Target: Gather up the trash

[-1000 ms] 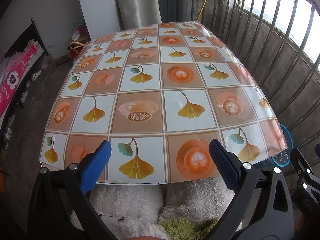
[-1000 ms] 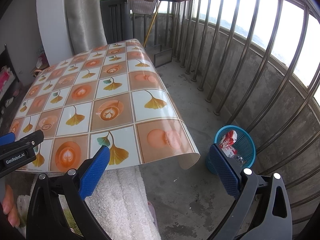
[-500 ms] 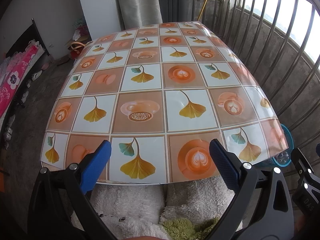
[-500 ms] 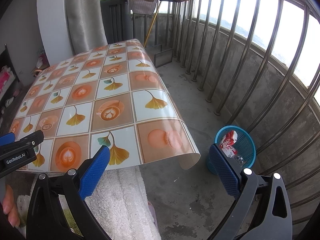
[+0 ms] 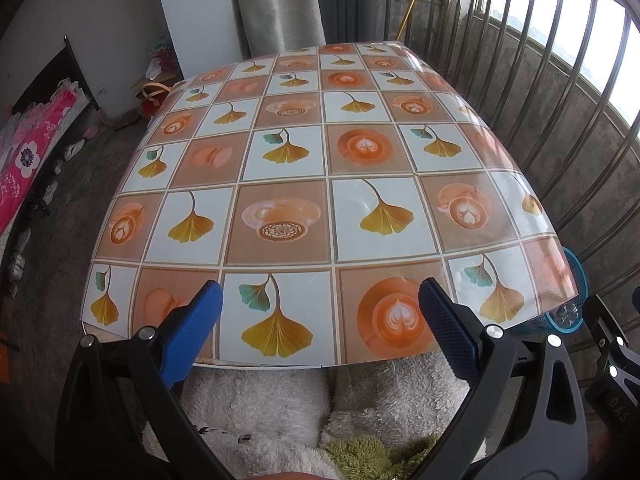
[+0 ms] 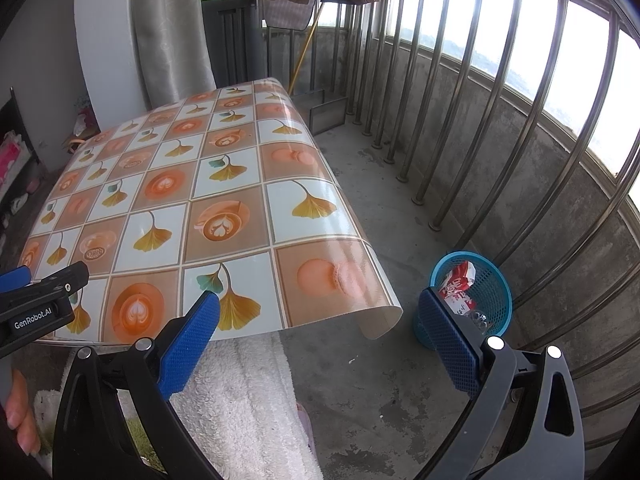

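A small blue mesh bin [image 6: 486, 280] stands on the concrete floor by the railing; inside lie a red-and-white wrapper [image 6: 458, 282] and a clear plastic piece. The bin [image 5: 576, 300] peeks out past the table's right corner in the left wrist view. My right gripper [image 6: 320, 328] is open with nothing between its blue pads, held over the floor between the table's corner and the bin. My left gripper [image 5: 320, 316] is open and holds nothing, hovering over the near edge of the table [image 5: 288, 160], whose tablecloth shows ginkgo leaves and coffee cups. No trash lies on the tablecloth.
Metal railing bars [image 6: 480, 120] and a low concrete wall run along the right. A grey curtain [image 5: 280, 4] hangs behind the table. White fluffy fabric [image 6: 240, 400] lies under the near table edge. A pink flowered cloth [image 5: 24, 152] is at the far left. A hand [image 6: 22, 416] shows at lower left.
Both grippers stay open and almost still; the left wrist view has drifted very slightly, nothing else has moved.
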`<act>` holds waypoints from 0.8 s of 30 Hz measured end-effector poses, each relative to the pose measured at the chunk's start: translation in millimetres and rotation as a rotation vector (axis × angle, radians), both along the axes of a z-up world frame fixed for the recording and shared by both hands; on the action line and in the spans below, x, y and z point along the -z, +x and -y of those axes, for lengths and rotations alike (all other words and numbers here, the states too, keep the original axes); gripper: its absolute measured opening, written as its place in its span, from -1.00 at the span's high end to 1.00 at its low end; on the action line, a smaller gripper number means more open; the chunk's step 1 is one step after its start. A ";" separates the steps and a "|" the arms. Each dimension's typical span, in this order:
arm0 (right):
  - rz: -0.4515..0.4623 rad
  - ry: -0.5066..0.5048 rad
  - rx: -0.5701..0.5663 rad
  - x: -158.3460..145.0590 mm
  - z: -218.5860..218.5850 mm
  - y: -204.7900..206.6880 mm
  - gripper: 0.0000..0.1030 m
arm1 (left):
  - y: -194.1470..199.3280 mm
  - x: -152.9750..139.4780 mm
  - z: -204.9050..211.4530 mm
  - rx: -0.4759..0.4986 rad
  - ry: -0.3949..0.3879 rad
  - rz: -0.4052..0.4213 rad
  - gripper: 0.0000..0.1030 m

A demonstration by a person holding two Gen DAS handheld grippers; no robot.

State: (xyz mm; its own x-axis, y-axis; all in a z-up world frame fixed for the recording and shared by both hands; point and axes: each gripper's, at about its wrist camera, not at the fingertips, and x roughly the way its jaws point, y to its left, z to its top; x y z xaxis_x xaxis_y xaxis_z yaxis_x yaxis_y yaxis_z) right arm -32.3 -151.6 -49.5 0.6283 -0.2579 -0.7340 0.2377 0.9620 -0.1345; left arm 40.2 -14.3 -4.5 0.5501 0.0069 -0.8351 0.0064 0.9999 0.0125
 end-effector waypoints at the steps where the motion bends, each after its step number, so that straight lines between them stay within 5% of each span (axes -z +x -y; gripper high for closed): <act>1: 0.000 0.000 0.000 0.0 -0.1 0.0 -0.88 | -0.3 0.2 -2.2 -0.001 0.000 0.001 -0.83; 24: 0.001 0.001 -0.001 0.3 0.2 -0.3 -0.88 | -0.5 -0.7 -0.3 0.000 0.003 -0.001 -0.83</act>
